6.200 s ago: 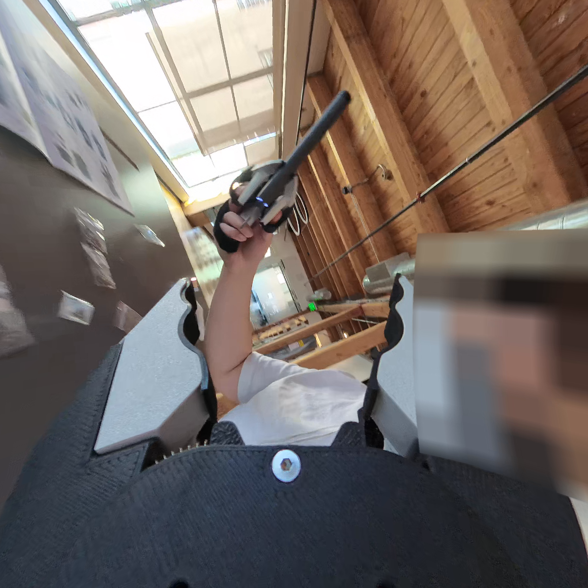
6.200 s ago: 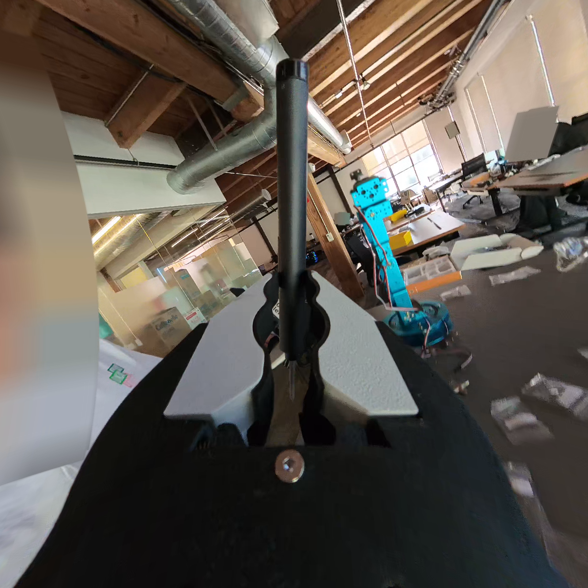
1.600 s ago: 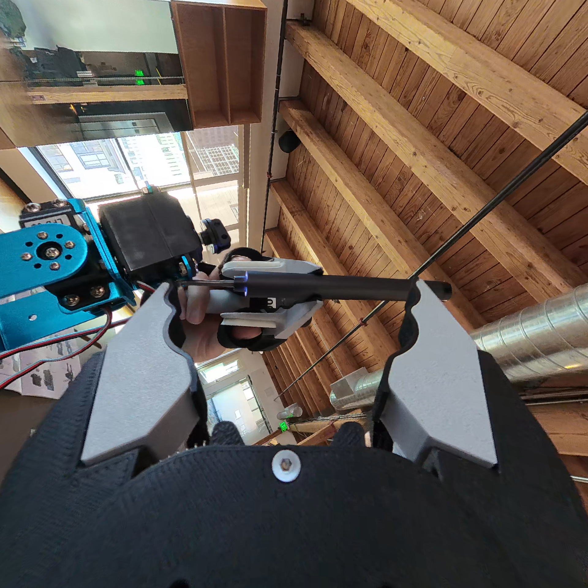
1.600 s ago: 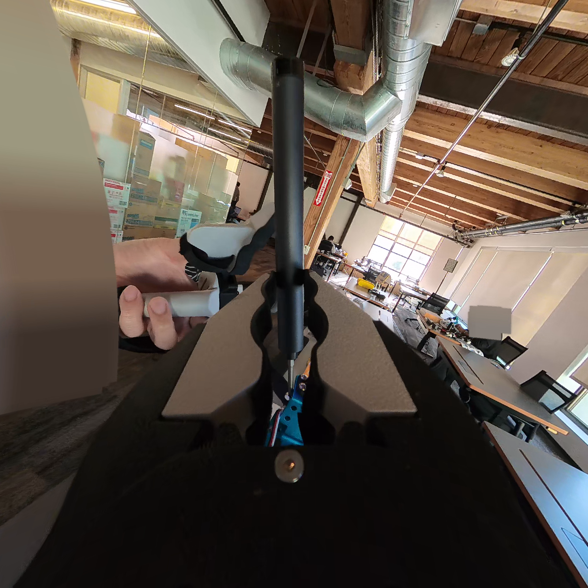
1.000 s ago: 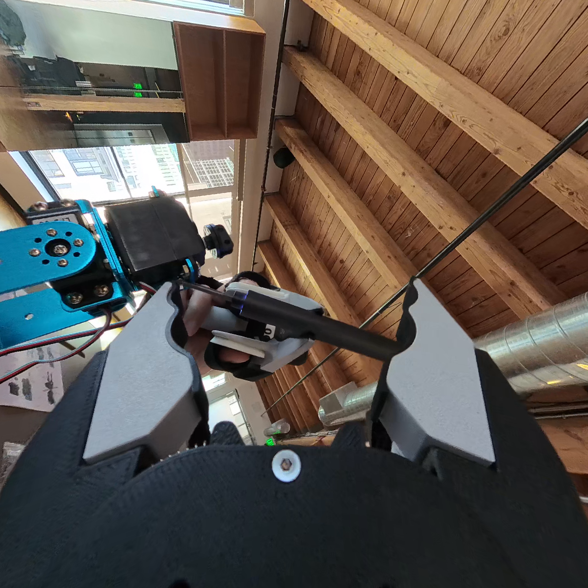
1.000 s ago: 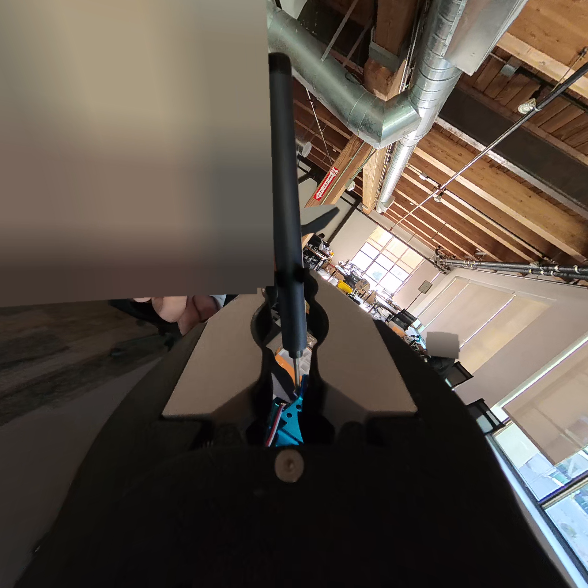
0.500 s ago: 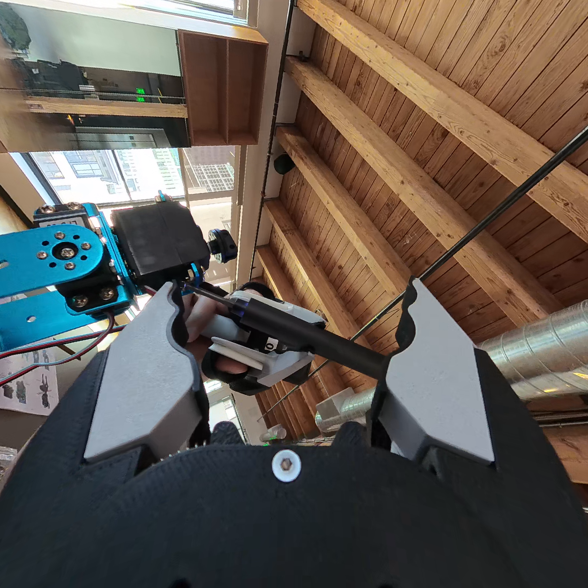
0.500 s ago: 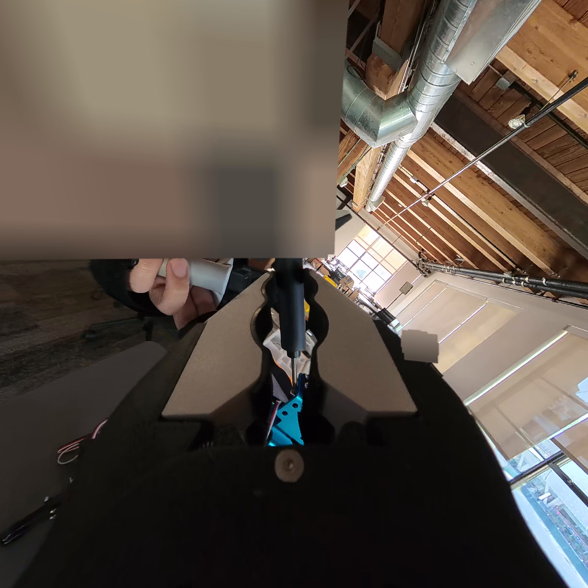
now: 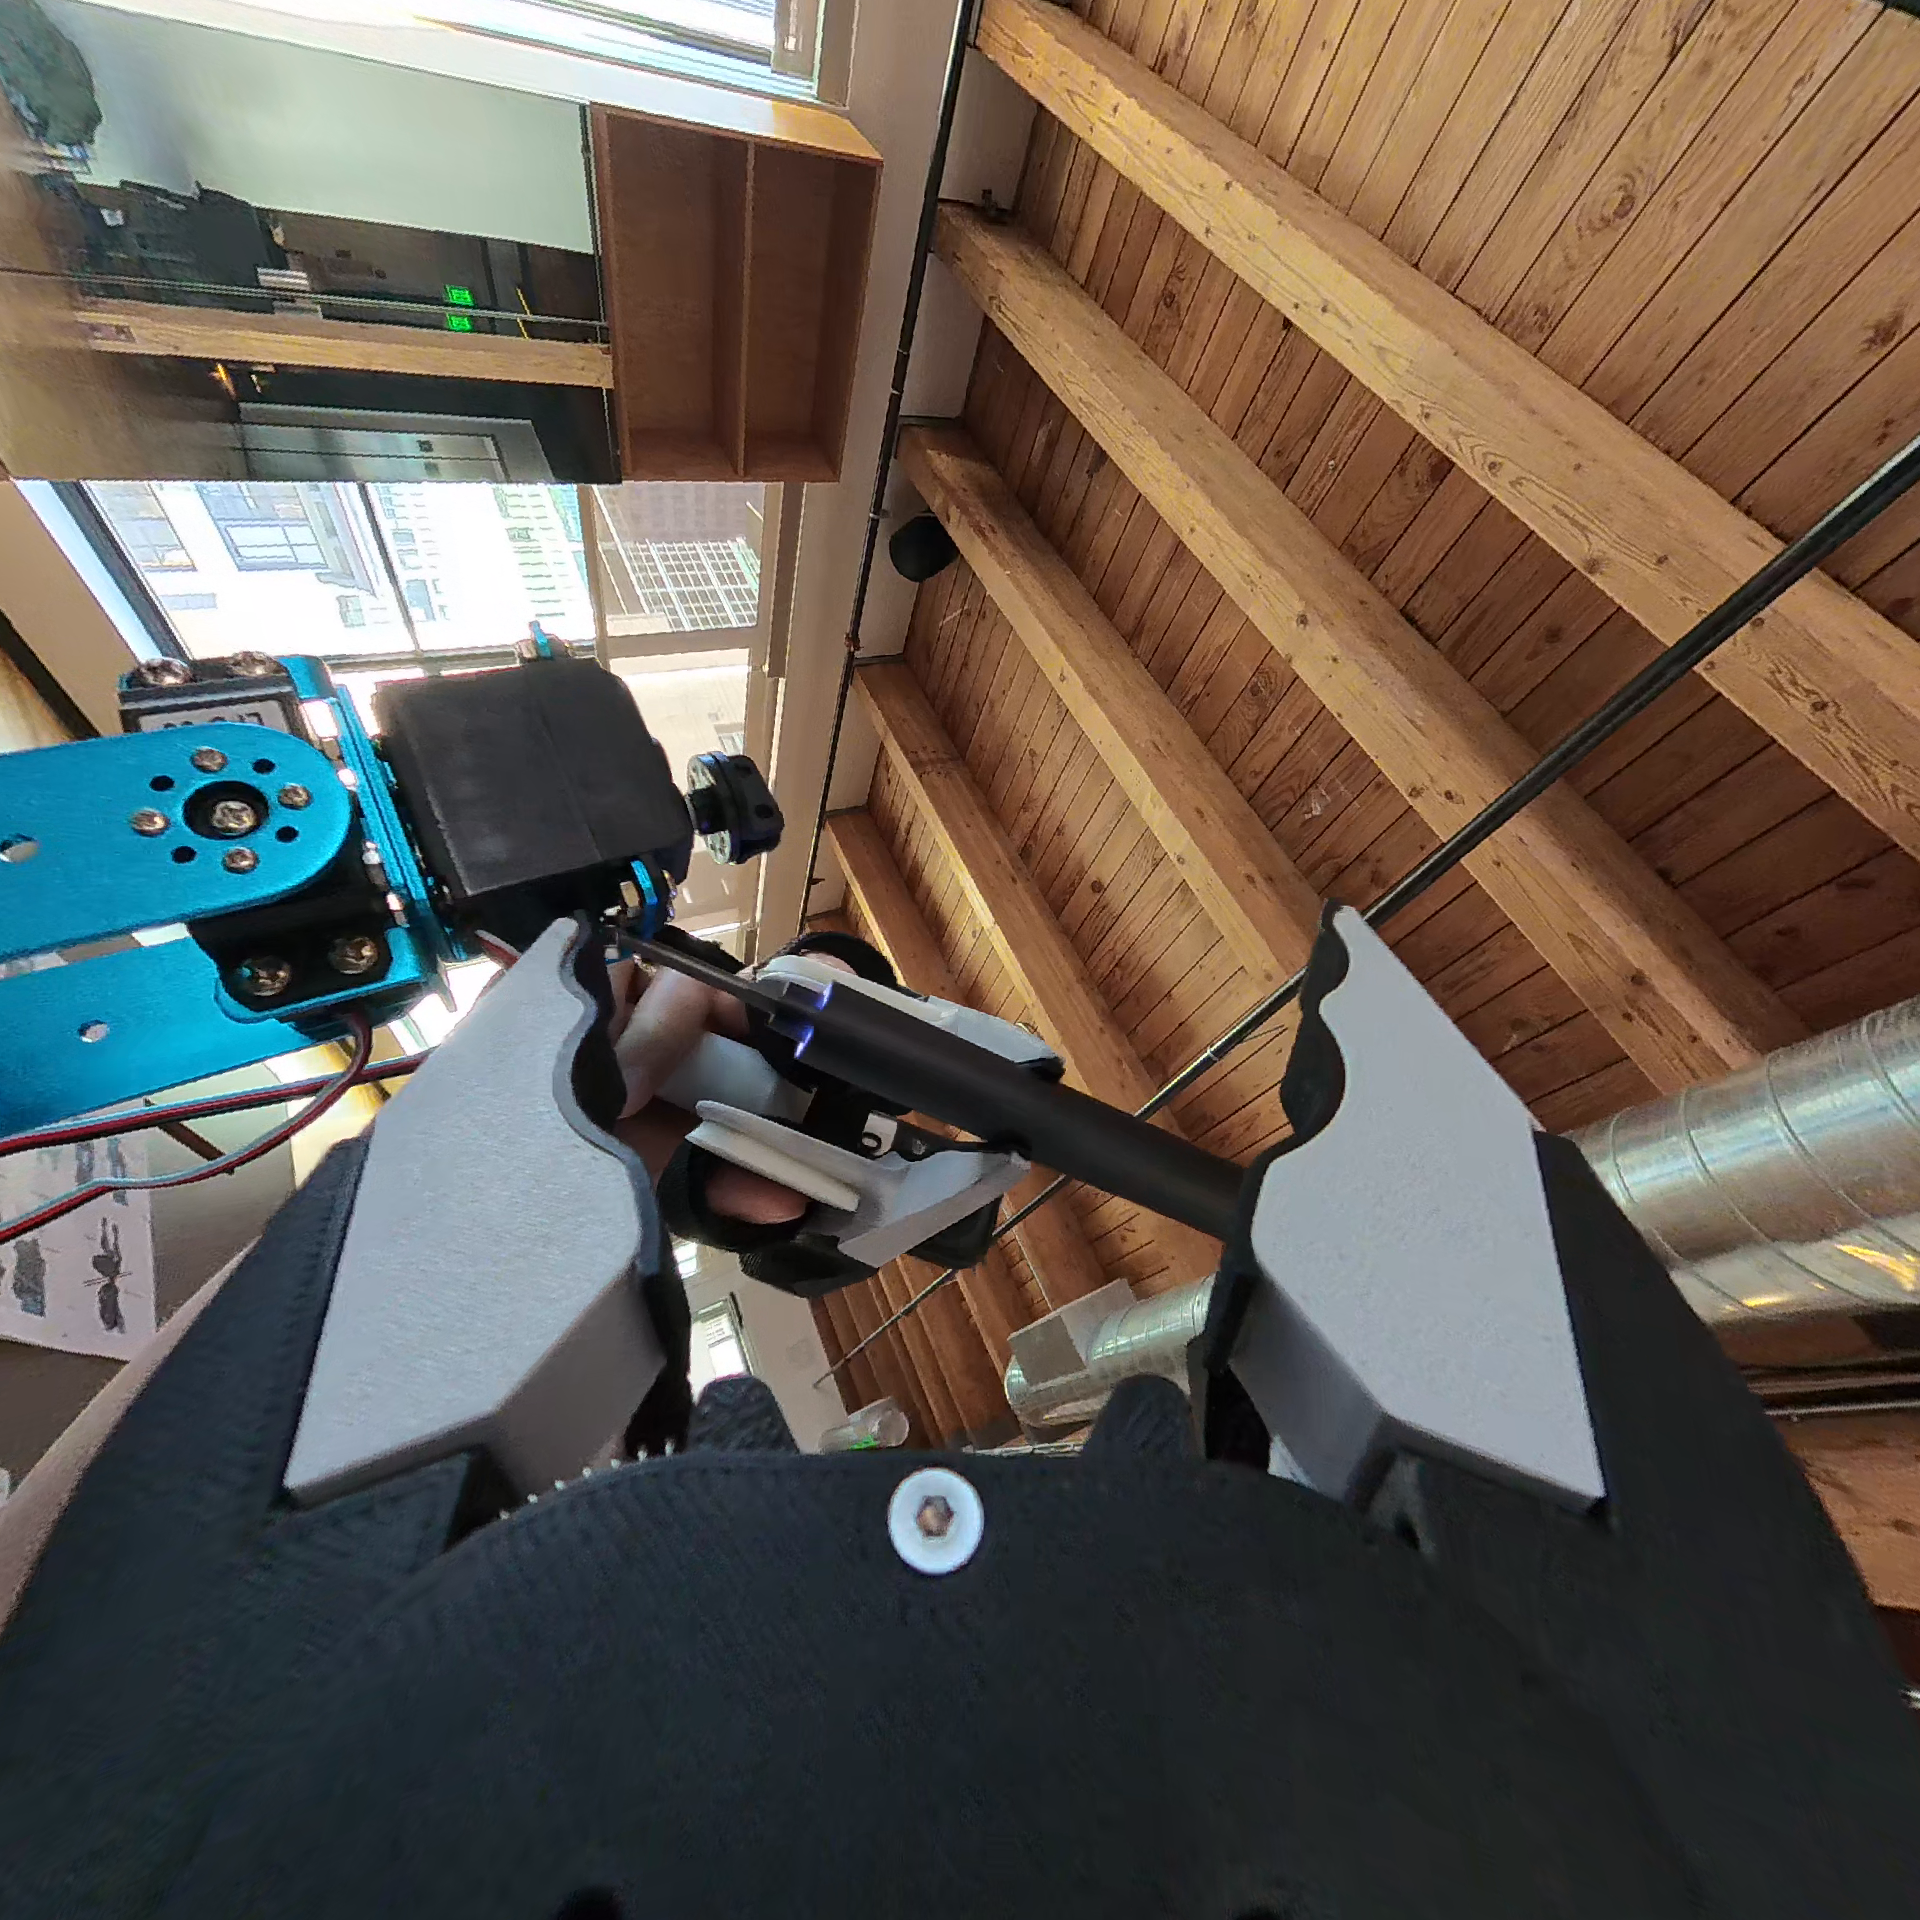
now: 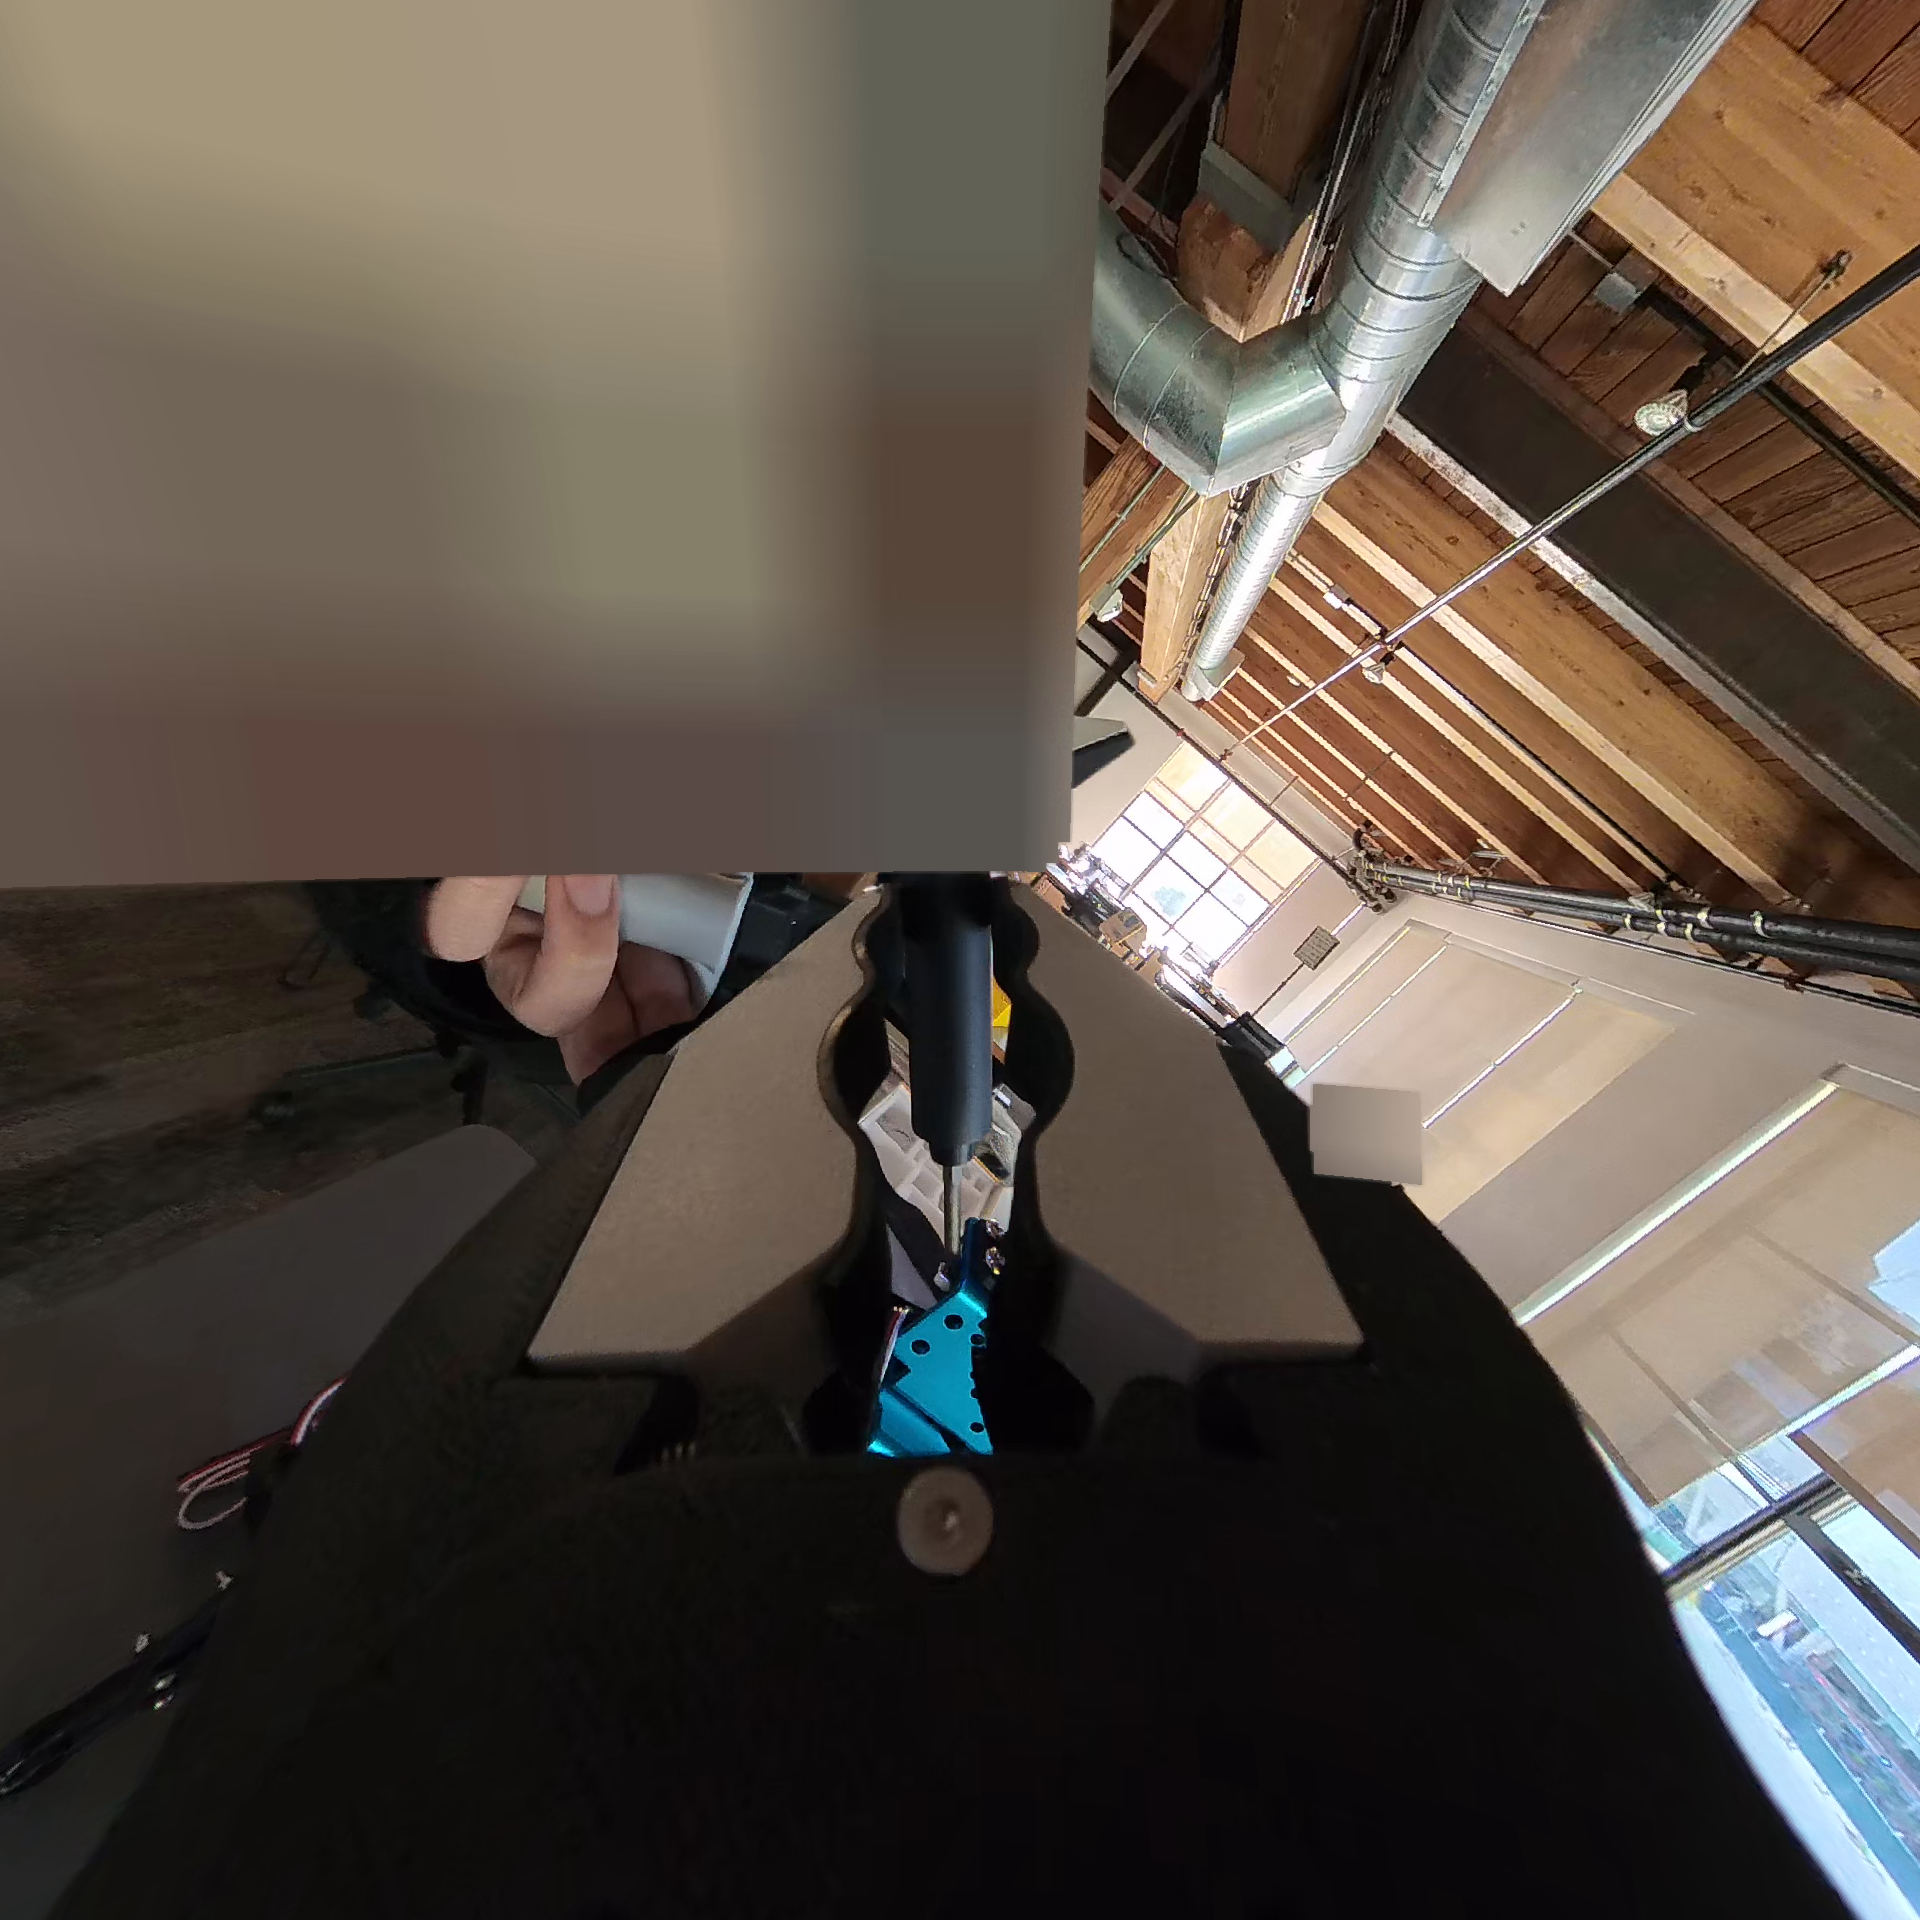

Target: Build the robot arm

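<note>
Gripping a slim black electric screwdriver (image 10: 945,1039), the right claw (image 10: 945,997) has both fingers pressed against the tool's barrel. The bit (image 10: 951,1210) points down at the top edge of a blue metal bracket (image 10: 935,1371) seen through the gap between the fingers; its tip sits at a small screw there, though actual engagement cannot be confirmed.

Left wrist view: the left claw (image 9: 935,1049) stands wide apart and holds nothing. Through its gap the right claw (image 9: 883,1153) shows farther off, in a hand (image 9: 665,1049), with the screwdriver (image 9: 997,1091) slanting up-left; a small blue light glows near the tool's nose. The bit tip meets the blue servo bracket (image 9: 156,862) just below the black servo body (image 9: 530,779). Red and white wires (image 9: 187,1122) trail from the bracket.

Change noted: over the last second and a half the screwdriver has tilted from near level to a steeper slant, and the bit has closed onto the bracket corner beside the servo. The left claw has stayed open throughout, near the bracket but apart from it.

Background: wooden ceiling beams (image 9: 1351,644), silver duct (image 10: 1299,416), windows.
</note>
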